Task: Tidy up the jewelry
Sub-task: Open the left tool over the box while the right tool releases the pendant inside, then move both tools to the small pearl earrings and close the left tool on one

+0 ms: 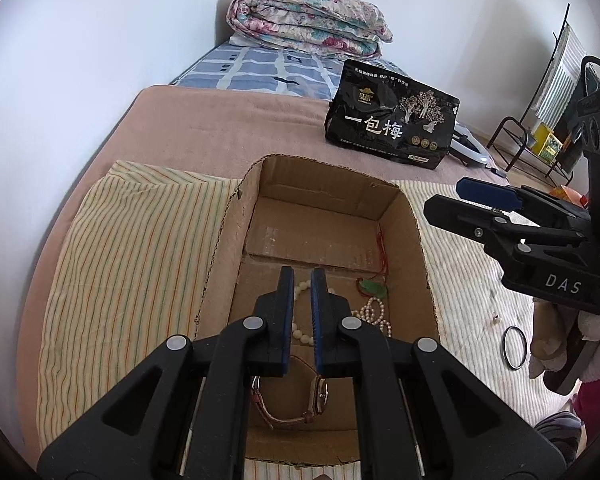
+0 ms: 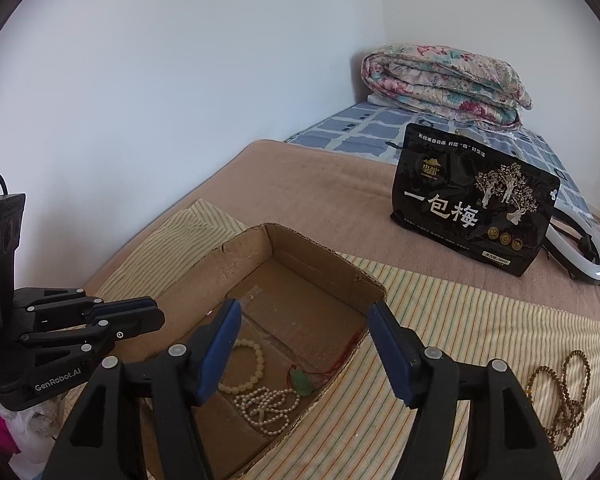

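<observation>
Brown cardboard forms the open box (image 1: 332,216) that sits on a striped cloth (image 1: 132,248) spread over the bed, and everything else is placed from it. Inside the box lie a cream bead bracelet (image 2: 246,368), a white pearl string (image 2: 270,404) and a green pendant on a red cord (image 2: 302,382).

Only the left wrist view shows the wristwatch (image 1: 296,404) lying at the near end of the box floor, and a dark ring (image 1: 515,347) on the cloth outside the box's right wall. Only the right wrist view shows the brown bead necklace (image 2: 560,396) on the cloth, well to the right of the box.

The left tongs (image 1: 302,280) hang over the near part of the box, their blue pads drawn nearly together with nothing between them. The right tongs (image 2: 304,344) stand wide apart above the box's near right corner and grip nothing; the pearls lie below them on the box floor. In the left wrist view the right tongs appear to the right of the box.

Beyond the box a black snack bag (image 2: 472,204) stands on the pink blanket, with a folded floral quilt (image 1: 308,24) further back.
</observation>
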Demonstrator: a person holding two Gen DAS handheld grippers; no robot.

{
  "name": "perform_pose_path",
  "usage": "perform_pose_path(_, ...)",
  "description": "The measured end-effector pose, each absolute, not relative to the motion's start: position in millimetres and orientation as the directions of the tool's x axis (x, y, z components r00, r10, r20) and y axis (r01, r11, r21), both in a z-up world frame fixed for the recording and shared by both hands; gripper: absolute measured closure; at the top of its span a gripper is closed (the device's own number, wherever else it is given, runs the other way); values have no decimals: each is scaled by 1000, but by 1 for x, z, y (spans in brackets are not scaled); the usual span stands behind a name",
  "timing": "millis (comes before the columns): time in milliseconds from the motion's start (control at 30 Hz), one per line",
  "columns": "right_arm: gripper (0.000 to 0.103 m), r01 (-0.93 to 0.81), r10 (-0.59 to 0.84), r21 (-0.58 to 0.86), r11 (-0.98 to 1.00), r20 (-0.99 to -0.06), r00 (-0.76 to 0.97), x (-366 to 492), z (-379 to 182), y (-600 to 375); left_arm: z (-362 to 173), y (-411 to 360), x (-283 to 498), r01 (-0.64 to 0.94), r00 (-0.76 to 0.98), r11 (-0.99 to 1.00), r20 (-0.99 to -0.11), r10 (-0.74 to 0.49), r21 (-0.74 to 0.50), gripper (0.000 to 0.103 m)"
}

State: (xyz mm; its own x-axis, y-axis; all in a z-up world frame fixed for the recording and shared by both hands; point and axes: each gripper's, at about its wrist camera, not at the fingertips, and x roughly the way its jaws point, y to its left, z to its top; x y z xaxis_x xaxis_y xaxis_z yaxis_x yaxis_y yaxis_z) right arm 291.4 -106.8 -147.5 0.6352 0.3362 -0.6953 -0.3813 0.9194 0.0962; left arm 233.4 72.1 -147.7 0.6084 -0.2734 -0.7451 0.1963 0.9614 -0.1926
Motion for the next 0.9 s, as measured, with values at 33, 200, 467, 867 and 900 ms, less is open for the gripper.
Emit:
perform_pose_path(33, 31, -378, 333, 95, 921, -695, 637, 291, -146, -108, -147, 73, 232, 192, 610, 962, -745, -270, -192, 97)
perform_pose_path(200, 25, -368, 323, 88, 926, -688, 650, 284, -139, -114, -143, 73, 226, 186, 618, 965, -741, -262, -185, 97)
perform_pose_path(467, 16, -348, 306, 74, 934, -666, 680, 266, -123, -133, -133, 65, 213, 192, 631, 971, -740, -235, -144, 97)
perform_pose_path(867, 0, -268, 218, 17, 963, -636, 741, 220, -100, -188, -113, 38, 187, 255, 635, 957, -723, -271, -135, 65)
perform_pose_path(900, 0, -257, 204, 10, 966, -638, 742, 217, -99, -194, -111, 35, 184, 258, 644, 957, -715, -274, -134, 51)
